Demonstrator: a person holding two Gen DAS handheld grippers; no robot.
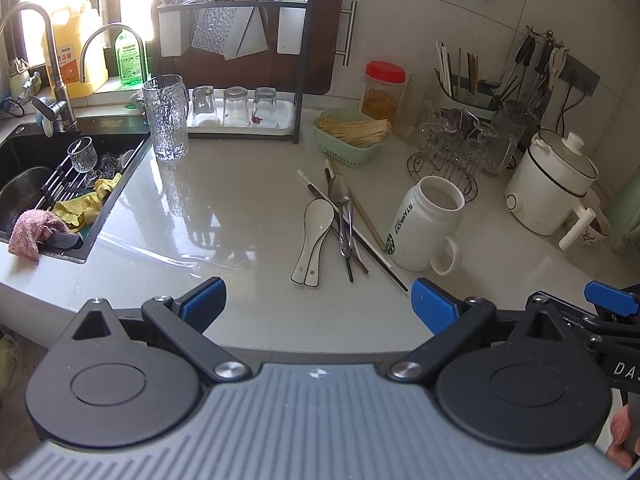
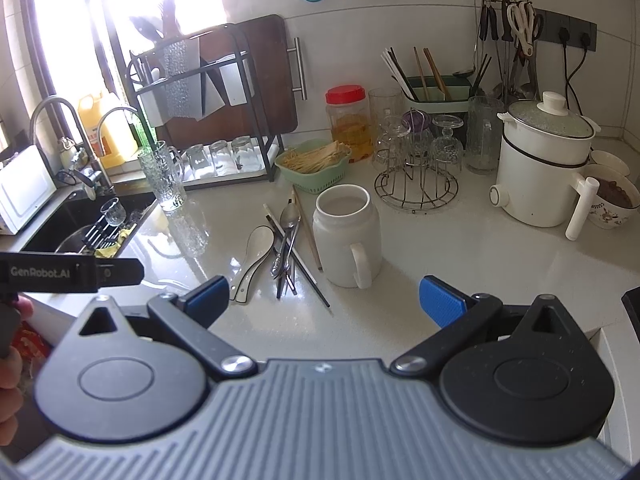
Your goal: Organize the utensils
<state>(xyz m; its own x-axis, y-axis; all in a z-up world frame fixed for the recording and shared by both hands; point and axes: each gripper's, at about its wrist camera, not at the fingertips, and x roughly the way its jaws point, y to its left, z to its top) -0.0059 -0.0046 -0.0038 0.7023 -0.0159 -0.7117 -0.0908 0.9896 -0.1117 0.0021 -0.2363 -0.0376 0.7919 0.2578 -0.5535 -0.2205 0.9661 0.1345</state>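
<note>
- The pale countertop [image 1: 224,208] runs from the black sink [image 1: 24,152] on the left to the tiled wall; its near edge curves just beyond both sets of fingers, and a wide bare stretch lies between the sink rim and the utensils.
- The left gripper [image 1: 318,302] hangs over that near edge, jaws spread wide with nothing between the blue pads.
- The right gripper [image 2: 324,300] is likewise spread and empty; the left tool's side, seen in the right wrist view, reads "GenRobot.AI".
- A white electric pot [image 2: 540,168] stands at the right, well apart from the pile.
- A white mug [image 1: 426,226] reading "STARBUCKS", handle toward the cameras, stands just right of the utensils.
- The green basket [image 1: 348,136] of thin sticks sits behind the pile, near a red-lidded jar [image 1: 382,90].
- The loose utensils lie mid-counter: two white ceramic spoons [image 1: 314,236] side by side, a metal spoon [image 1: 342,208] across dark and pale chopsticks [image 1: 360,240], one dark stick reaching nearest the front edge.
</note>
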